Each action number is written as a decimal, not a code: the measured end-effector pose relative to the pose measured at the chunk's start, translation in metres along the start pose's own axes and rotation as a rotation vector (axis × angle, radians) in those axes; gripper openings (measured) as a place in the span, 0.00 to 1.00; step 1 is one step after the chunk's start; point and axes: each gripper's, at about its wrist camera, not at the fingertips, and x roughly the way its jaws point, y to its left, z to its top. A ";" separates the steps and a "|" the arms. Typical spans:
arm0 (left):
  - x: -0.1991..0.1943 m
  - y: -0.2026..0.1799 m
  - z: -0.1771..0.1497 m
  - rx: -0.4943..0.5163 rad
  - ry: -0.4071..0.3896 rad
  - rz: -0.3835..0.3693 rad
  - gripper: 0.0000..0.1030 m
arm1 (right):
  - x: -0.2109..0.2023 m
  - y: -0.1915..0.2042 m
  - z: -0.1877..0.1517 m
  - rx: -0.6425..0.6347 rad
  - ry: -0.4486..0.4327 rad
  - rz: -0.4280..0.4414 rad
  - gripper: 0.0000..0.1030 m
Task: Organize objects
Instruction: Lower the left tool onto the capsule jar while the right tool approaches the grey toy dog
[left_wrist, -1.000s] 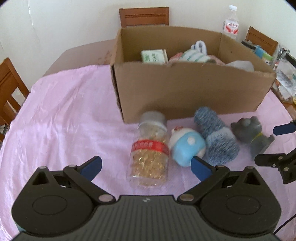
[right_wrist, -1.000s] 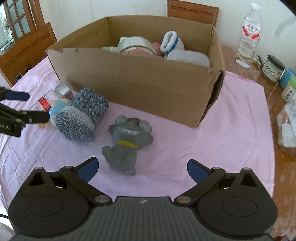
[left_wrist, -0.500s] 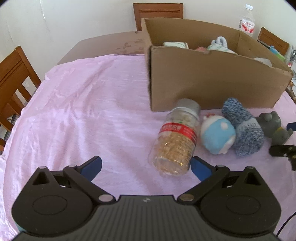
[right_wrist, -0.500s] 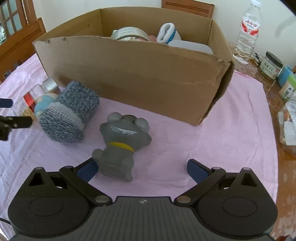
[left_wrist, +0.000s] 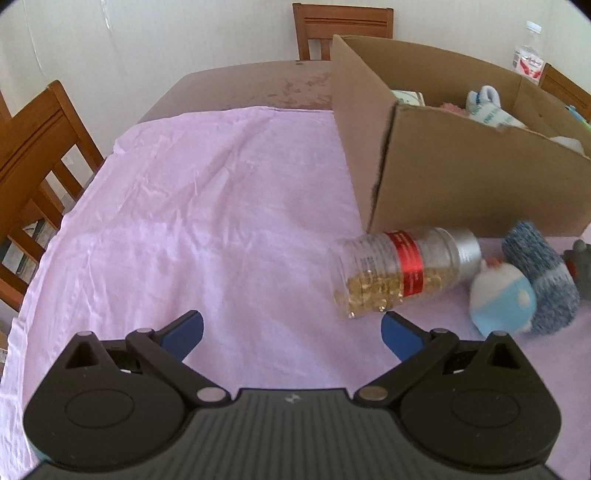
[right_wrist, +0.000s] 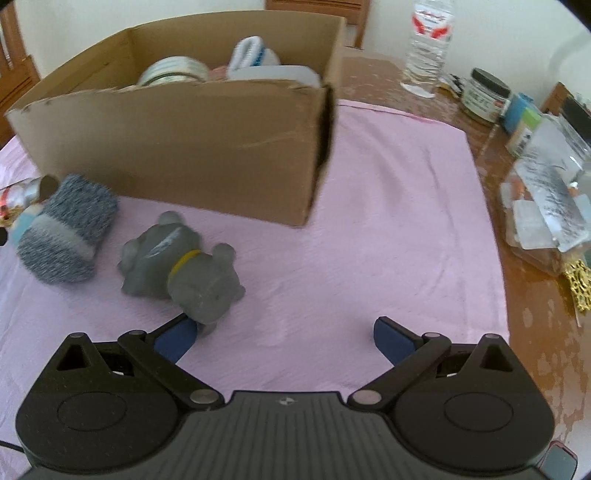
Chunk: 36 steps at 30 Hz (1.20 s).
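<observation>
A cardboard box (left_wrist: 461, 184) with several items inside stands on the pink cloth (left_wrist: 207, 221); it also shows in the right wrist view (right_wrist: 192, 147). In front of it lie a clear pill bottle (left_wrist: 399, 271) on its side, a blue-white round toy (left_wrist: 502, 299), a blue-grey knit sock roll (right_wrist: 66, 229) and a grey animal toy (right_wrist: 184, 266). My left gripper (left_wrist: 291, 330) is open and empty, its right finger just below the bottle's base. My right gripper (right_wrist: 282, 338) is open, its left finger (right_wrist: 177, 336) touching the grey toy's near end.
Wooden chairs stand at the left (left_wrist: 33, 155) and behind the table (left_wrist: 341, 29). A water bottle (right_wrist: 428, 40), a jar (right_wrist: 484, 96) and plastic bags (right_wrist: 546, 206) crowd the bare brown table at the right.
My left gripper has swung left, so the box and toys slid to the right of its view. My right gripper has moved right and closer; the grey toy has turned and now touches its left finger.
</observation>
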 end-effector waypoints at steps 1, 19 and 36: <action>0.002 0.001 0.001 0.000 0.000 0.000 0.99 | 0.001 -0.002 0.001 0.009 -0.003 -0.014 1.00; -0.015 -0.034 0.027 -0.101 0.009 -0.203 0.99 | -0.011 0.006 0.016 0.040 -0.021 0.126 1.00; 0.014 -0.044 0.043 -0.096 0.025 -0.148 0.99 | 0.009 0.032 0.037 0.102 0.014 0.199 1.00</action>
